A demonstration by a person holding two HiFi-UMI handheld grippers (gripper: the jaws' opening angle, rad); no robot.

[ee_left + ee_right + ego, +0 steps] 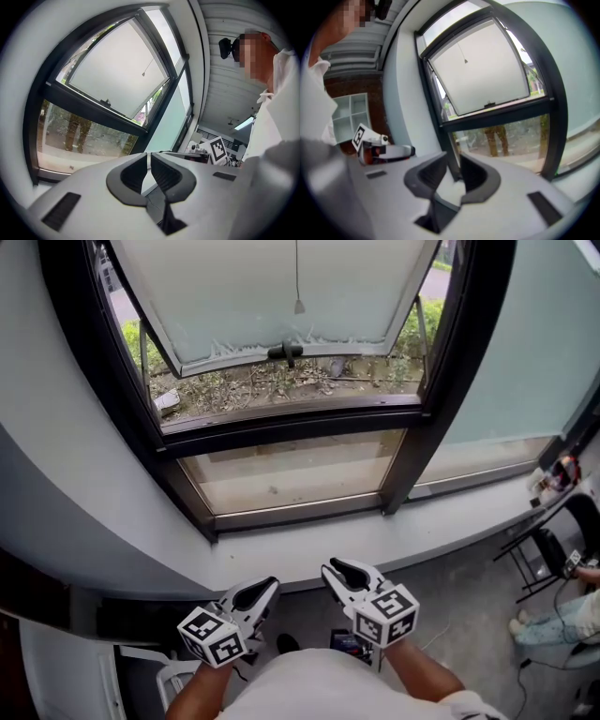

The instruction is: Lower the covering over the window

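Observation:
A thin pull cord with a small grey weight (299, 306) hangs in front of the upper window; the covering itself is out of view above. That cord end also shows in the left gripper view (143, 74) and the right gripper view (465, 61). The frosted sash (281, 287) is tilted outward, with a black handle (286, 352) on its lower edge. My left gripper (265, 587) (150, 157) is shut and empty, low in front of the sill. My right gripper (336, 570) (453, 161) is beside it, open with nothing between its jaws. Both are far below the cord.
A white sill (394, 545) runs under the dark window frame (412, 451). To the right stand a black folding stand (548, 554) and a seated person's legs (562, 620). A white shelf unit (75, 676) is at lower left.

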